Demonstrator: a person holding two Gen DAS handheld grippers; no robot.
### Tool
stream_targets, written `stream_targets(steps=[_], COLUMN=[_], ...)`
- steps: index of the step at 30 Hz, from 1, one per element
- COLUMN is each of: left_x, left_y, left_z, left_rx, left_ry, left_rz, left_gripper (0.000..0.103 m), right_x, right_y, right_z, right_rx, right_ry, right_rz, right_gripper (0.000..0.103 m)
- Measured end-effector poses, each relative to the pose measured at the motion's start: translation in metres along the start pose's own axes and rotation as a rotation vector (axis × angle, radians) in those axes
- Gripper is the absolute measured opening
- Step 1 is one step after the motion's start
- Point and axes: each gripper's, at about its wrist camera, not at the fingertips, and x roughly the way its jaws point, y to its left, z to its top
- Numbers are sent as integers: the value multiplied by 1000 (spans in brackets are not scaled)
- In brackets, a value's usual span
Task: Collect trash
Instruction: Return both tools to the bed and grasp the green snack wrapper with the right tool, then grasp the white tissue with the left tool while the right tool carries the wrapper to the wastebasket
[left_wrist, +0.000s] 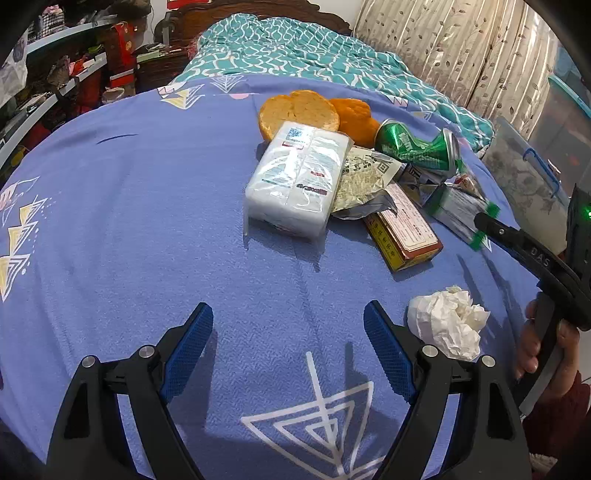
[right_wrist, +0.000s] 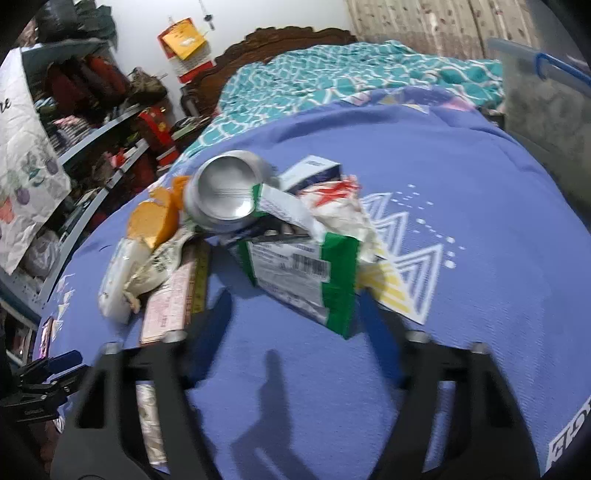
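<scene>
A trash pile lies on the blue bedsheet (left_wrist: 147, 221): a white tissue pack (left_wrist: 295, 177), orange peels (left_wrist: 299, 109), a crushed green can (left_wrist: 417, 146), a silver wrapper (left_wrist: 365, 184), a red-yellow box (left_wrist: 404, 232), a green-white carton (left_wrist: 458, 210) and a crumpled white tissue (left_wrist: 448, 321). My left gripper (left_wrist: 288, 332) is open and empty over bare sheet, the tissue just right of it. My right gripper (right_wrist: 291, 314) is open, its jaws either side of the green-white carton (right_wrist: 299, 273); the can (right_wrist: 225, 195) lies behind. It also shows in the left wrist view (left_wrist: 484, 229).
A teal quilt (left_wrist: 295, 48) is bunched at the head of the bed. A clear storage bin (left_wrist: 528, 177) stands at the right edge. Cluttered shelves (left_wrist: 55, 92) line the left side. Curtains (left_wrist: 461, 48) hang at the back right.
</scene>
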Motion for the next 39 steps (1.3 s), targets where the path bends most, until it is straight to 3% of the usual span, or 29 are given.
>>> stream_targets(steps=[1,5,10,12,14,19,21,22,23,24,25,31,39], left_x=[-1,-6,-14,-17,-18,5,15,20,25,31,33,27,47], left_y=[0,-4,-27,-41,-58,-90,-98,-102,-107,-111,-112,-127,-213], left_z=[0,0,-2,-3,-5,-6,-5,-5,-6,-8,-9,-6,16], left_rx=[1,16,83,130,194,281,297,310,326,343,346,378,470], left_ry=[-2,-24,-33,-37,-43,0,22,27,37,69,72,60,151], left_rz=[-3,-43,-213,-270,-300,-282,-293,-294,-290,-286,-285,-336,-516], left_gripper=[80,83,86,90,91,92,91,86,63,52,51,47,47], right_x=[-1,-11,-19,-19,-18,-2,5,6,3,-1,-9,-55,-110], right_y=[7,27,21,12,9,20,27,29,29,27,23,-21,-117], right_z=[-3,-20,-25,-21,-18,-8,-9,-11,-14,-16,-20,-45,-64], right_rx=[-25,-107,-106,-71,-54,-108,-145,-154,-157,-159,-162,-37,228], right_ry=[10,16,-6,-11,-13,9,37,47,42,34,23,-34,-167], right_rz=[22,69,34,34,37,60,75,81,84,83,75,60,-38], right_gripper=[37,37,38,44,60,60,47,23,22,19,16,13,13])
